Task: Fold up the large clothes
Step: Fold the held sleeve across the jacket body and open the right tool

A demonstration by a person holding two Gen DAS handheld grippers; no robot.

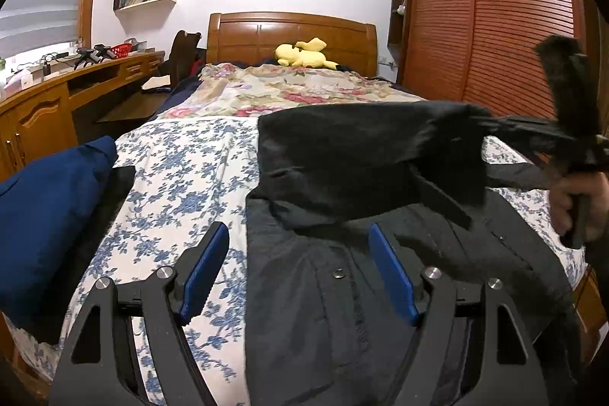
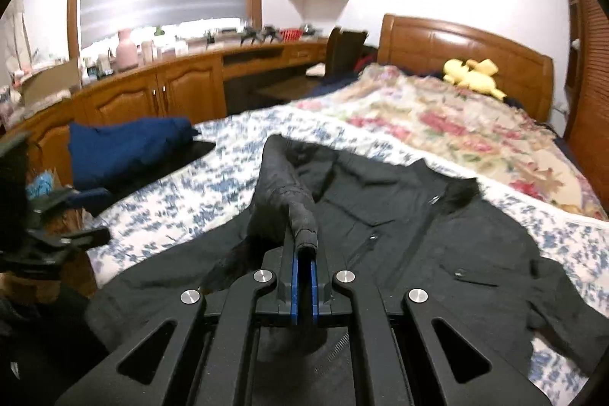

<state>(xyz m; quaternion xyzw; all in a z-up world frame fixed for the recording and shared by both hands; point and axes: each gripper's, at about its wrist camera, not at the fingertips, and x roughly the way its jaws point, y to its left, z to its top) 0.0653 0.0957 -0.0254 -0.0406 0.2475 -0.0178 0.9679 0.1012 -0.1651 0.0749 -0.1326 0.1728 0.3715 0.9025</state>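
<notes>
A black jacket (image 1: 342, 311) lies spread on the bed's blue-flowered sheet (image 1: 182, 185), front up, snaps showing. My right gripper (image 2: 304, 253) is shut on the cuff of one sleeve (image 2: 281, 193) and holds it raised over the jacket's body (image 2: 437, 234). In the left wrist view this sleeve (image 1: 361, 155) stretches across to the right gripper (image 1: 502, 128), which a hand (image 1: 574, 204) holds. My left gripper (image 1: 298, 273) stands open low over the jacket's left edge, nothing between its blue pads (image 1: 205, 273).
A dark blue garment (image 1: 49, 215) lies bunched at the bed's left side. Beyond are a floral quilt (image 1: 289, 90), a yellow plush toy (image 1: 304, 54) and the wooden headboard (image 1: 289, 33). A wooden desk (image 1: 45, 101) runs along the left, a slatted wardrobe (image 1: 495, 25) along the right.
</notes>
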